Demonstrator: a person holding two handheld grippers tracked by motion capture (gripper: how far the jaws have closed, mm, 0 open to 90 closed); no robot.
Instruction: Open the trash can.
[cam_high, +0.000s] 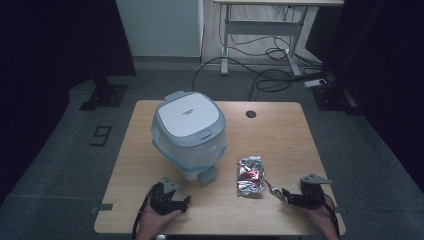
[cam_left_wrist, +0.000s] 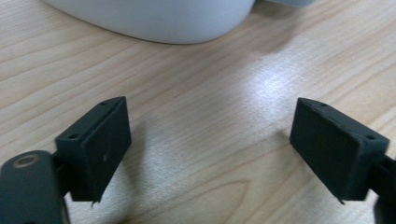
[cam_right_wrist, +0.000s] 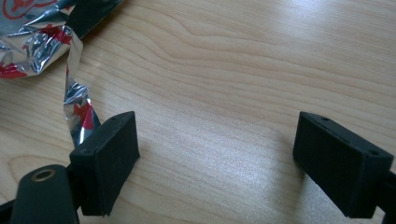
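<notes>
A white-and-grey lidded bin (cam_high: 190, 134) with a clear liner stands on the wooden table (cam_high: 280, 135), left of centre; its rounded base (cam_left_wrist: 154, 18) fills the top of the left gripper view. A crumpled silver-and-red foil wrapper (cam_high: 251, 176) lies right of the bin, and a torn strip of it (cam_right_wrist: 78, 109) trails down to my right gripper's left jaw. My left gripper (cam_high: 181, 204) rests open near the front edge, just before the bin, with bare wood between its jaws. My right gripper (cam_high: 283, 195) is open at the front right, just beside the wrapper.
A round cable hole (cam_high: 251, 114) sits at the table's far right. Beyond the table are a white desk frame (cam_high: 260, 35) and loose cables (cam_high: 270, 75) on the grey floor. Bare wood lies between the two grippers.
</notes>
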